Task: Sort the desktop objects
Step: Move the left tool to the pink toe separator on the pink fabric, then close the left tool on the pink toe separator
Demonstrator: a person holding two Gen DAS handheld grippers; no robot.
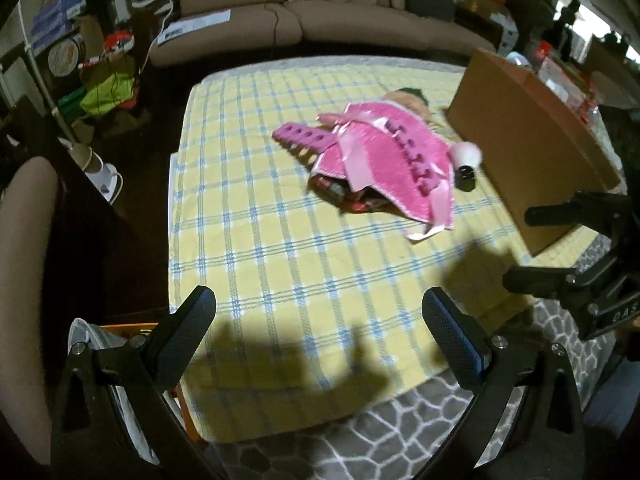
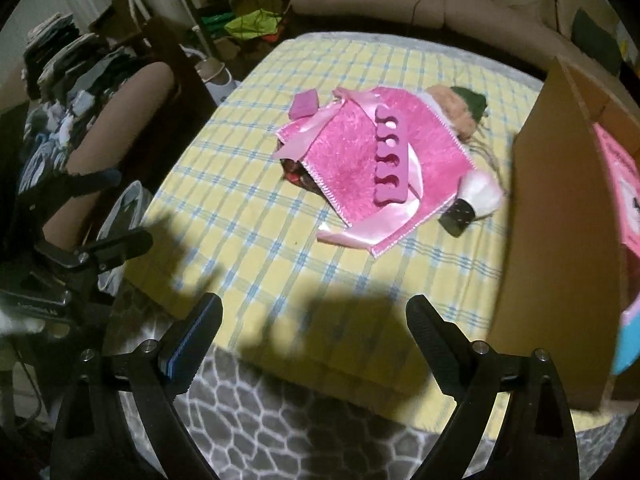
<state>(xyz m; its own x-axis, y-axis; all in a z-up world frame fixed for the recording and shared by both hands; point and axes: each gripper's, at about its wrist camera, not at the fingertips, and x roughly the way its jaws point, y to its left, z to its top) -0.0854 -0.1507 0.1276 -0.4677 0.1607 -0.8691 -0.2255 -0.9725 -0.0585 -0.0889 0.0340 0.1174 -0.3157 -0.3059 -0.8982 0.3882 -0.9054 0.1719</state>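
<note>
Judging from the layout, sorting is at an early stage: most items are still heaped at the middle of the yellow checked tablecloth (image 2: pixel 248 184). A pink fluffy towel with satin ribbon (image 2: pixel 356 152) lies over a dark patterned item, only partly visible. One pink toe separator (image 2: pixel 390 156) rests on the towel; a second (image 1: pixel 306 138) lies touching its left edge. A makeup brush (image 2: pixel 472 200) sits just beside the towel on the right, and a doll with a green hat (image 2: pixel 460 110) at its far side.

A cardboard box (image 2: pixel 552 240) stands at the right; pink packaging is seen inside, so some sorting appears done.

The left gripper (image 1: pixel 320 320) and right gripper (image 2: pixel 314 328) are both spread wide and empty, hovering over the near table edge. No obstruction is noted, though the stacked items must be separated. A sofa (image 1: pixel 320 12) stands beyond.
</note>
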